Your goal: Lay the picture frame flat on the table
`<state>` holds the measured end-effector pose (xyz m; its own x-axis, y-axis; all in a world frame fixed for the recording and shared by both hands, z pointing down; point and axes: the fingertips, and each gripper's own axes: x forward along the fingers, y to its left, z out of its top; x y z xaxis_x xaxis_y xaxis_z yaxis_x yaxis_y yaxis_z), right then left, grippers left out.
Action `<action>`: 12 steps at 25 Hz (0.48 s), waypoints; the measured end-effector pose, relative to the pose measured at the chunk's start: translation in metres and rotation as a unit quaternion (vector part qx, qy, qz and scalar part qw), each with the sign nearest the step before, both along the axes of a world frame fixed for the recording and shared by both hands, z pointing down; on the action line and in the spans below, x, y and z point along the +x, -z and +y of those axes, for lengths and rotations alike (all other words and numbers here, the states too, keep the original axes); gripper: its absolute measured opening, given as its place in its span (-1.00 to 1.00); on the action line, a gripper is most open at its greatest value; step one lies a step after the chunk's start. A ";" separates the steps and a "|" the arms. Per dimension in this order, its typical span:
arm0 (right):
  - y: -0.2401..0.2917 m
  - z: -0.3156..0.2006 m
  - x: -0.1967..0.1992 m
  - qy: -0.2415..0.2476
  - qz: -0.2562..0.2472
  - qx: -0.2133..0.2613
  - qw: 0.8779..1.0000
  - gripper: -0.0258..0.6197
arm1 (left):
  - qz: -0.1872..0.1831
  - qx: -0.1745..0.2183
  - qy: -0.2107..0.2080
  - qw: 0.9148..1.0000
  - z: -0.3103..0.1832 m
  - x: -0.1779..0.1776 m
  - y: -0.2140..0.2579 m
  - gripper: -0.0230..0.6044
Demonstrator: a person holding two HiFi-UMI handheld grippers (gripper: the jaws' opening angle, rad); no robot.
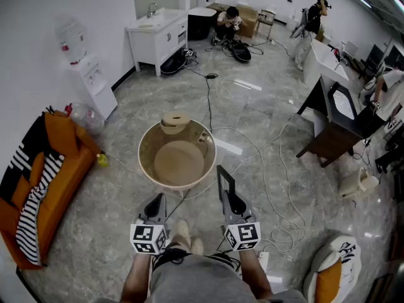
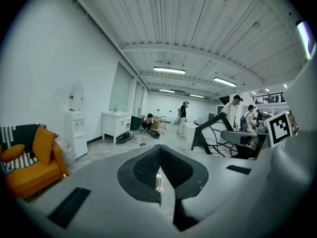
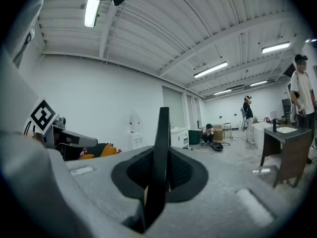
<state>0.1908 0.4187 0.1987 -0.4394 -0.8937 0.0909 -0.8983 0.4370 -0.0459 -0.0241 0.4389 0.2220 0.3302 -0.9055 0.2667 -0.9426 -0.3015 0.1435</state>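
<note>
Jaws of right gripper (image 1: 235, 204) clamped on frame (image 3: 162, 133), held upright; left gripper (image 2: 159, 175) closed, empty. Not yet over table (image 1: 144, 145); laying flat all to do.

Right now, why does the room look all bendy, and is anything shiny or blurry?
Head view: fisheye lens bends the room's edges; light glares off the floor. Left gripper view: dark corners, the wall curves. Right gripper view: the picture frame sits too close, dark and soft; a lamp blows out white.
</note>
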 end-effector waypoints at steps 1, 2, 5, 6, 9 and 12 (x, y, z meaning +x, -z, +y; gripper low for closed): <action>-0.001 -0.001 -0.001 0.000 -0.001 -0.002 1.000 -0.80 | 0.001 0.000 -0.001 1.000 -0.001 -0.001 0.000 -0.87; -0.001 -0.003 -0.001 -0.001 -0.001 -0.003 1.000 -0.80 | 0.001 0.000 -0.001 1.000 -0.003 -0.001 0.000 -0.87; -0.003 -0.008 -0.004 -0.002 0.000 -0.005 1.000 -0.80 | 0.002 -0.002 -0.002 1.000 -0.009 -0.004 -0.001 -0.87; -0.003 -0.011 -0.005 -0.002 -0.001 -0.005 1.000 -0.80 | 0.003 -0.003 -0.003 1.000 -0.012 -0.005 -0.002 -0.87; -0.005 -0.020 -0.006 -0.003 -0.008 -0.009 1.000 -0.80 | 0.004 -0.007 -0.005 1.000 -0.023 -0.006 -0.005 -0.87; -0.008 -0.034 -0.005 -0.010 -0.010 -0.012 1.000 -0.80 | 0.007 -0.010 -0.011 1.000 -0.041 -0.005 -0.009 -0.87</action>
